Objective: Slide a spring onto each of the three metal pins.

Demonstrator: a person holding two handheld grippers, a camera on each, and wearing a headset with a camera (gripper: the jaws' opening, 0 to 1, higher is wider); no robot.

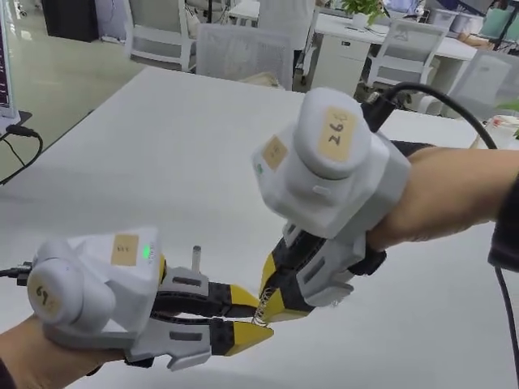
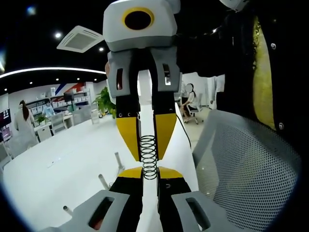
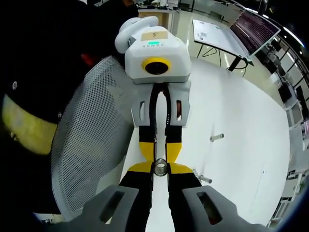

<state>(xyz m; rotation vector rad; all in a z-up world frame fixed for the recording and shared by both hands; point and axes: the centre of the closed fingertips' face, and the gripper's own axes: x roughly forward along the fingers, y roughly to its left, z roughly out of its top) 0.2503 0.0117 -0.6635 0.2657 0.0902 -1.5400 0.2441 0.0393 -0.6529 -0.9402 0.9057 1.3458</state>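
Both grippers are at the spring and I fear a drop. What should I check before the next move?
1. Spring pinched between left gripper and right gripper tips: ok.
2. Three pins upright on the table, no spring on them: ok.
3. Spring lined up over a pin: not ok, it is off to their side.
4. Which gripper alone would keep the spring: cannot tell.
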